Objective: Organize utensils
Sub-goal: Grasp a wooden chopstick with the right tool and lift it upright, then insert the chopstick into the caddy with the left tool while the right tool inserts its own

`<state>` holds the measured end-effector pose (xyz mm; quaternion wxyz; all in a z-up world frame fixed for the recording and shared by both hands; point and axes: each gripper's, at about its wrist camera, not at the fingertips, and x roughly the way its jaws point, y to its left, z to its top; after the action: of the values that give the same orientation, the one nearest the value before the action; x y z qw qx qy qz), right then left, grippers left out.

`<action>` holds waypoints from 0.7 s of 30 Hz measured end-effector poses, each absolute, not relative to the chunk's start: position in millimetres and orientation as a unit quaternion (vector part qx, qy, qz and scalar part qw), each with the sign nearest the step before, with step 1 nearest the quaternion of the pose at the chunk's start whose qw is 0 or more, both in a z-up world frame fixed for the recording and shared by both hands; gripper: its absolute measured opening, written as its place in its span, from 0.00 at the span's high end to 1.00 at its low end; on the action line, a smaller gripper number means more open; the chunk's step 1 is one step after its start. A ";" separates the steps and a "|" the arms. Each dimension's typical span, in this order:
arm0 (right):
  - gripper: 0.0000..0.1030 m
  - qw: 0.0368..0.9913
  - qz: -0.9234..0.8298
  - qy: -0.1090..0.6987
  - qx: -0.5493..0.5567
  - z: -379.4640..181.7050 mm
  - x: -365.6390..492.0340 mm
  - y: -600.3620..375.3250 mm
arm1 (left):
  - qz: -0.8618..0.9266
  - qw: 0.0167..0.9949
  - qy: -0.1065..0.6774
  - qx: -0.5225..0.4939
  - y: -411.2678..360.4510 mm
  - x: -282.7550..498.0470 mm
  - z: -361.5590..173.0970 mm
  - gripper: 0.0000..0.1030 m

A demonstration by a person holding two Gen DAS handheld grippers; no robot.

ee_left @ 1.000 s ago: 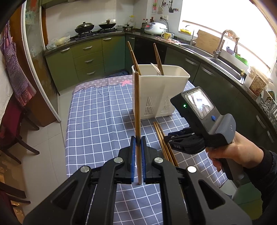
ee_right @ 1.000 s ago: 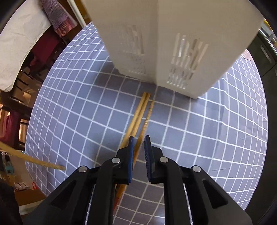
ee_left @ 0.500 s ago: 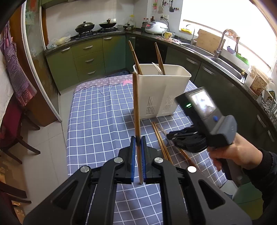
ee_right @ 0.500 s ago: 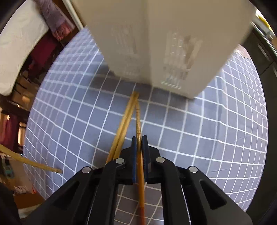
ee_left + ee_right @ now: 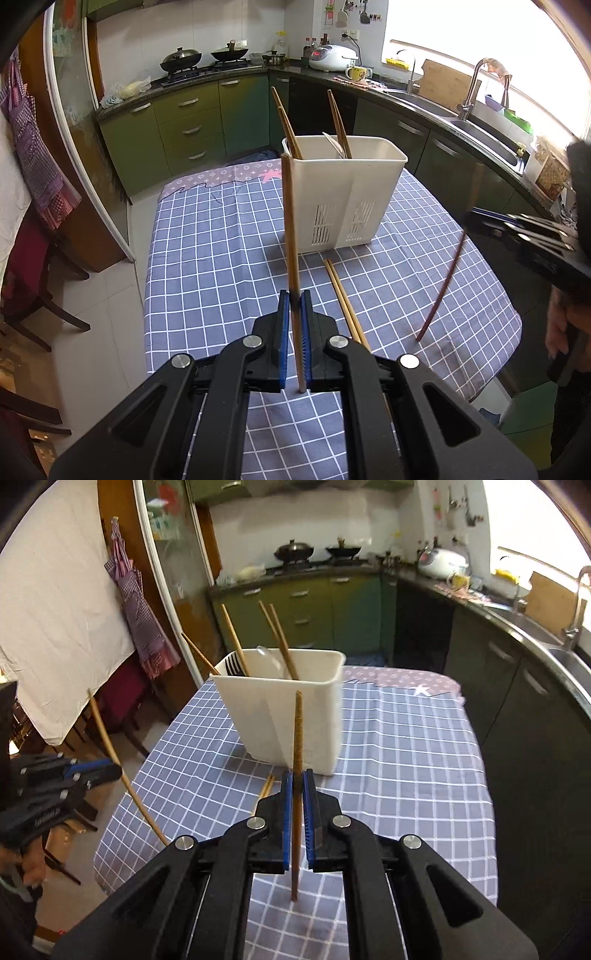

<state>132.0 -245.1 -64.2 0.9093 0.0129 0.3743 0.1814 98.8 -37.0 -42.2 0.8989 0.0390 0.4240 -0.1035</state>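
Pinching one light, stiff, slippery wooden chopstick (image 5: 291, 236) low on its shaft, the left gripper (image 5: 294, 317) and right gripper (image 5: 297, 797) each hold theirs upright near the white utensil caddy (image 5: 347, 192).

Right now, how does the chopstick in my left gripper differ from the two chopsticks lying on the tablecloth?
The held chopstick stands nearly upright; the pair on the cloth lies flat. The held one is clamped in the left gripper, whose jaws are shut on it; the pair is loose, touching no gripper. The pair lies side by side, one end near the white utensil basket. All three are slim brown wood.

Green cabinets (image 5: 192, 122), bright window (image 5: 491, 40), tiled floor (image 5: 107, 295)
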 end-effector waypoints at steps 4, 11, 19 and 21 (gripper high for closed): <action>0.94 0.916 0.179 0.358 0.021 -61.2 111.6 -258.5 | -0.102 0.900 0.422 0.043 -39.3 97.1 -41.8 0.94; 0.94 0.921 0.182 0.343 0.025 -57.4 88.0 -268.8 | -0.101 0.900 0.421 0.049 -42.3 94.4 -40.8 0.94; 0.94 0.921 0.184 0.342 0.032 -59.1 80.2 -275.3 | -0.103 0.901 0.417 0.054 -45.4 91.4 -39.8 0.94; 0.94 0.921 0.184 0.342 0.034 -59.3 79.8 -275.8 | -0.103 0.902 0.417 0.054 -45.9 90.8 -39.8 0.94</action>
<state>79.8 -275.8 -59.3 0.9211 0.0335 0.3418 0.1835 90.8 -45.9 -39.8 0.9015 0.0537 0.4169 -0.1026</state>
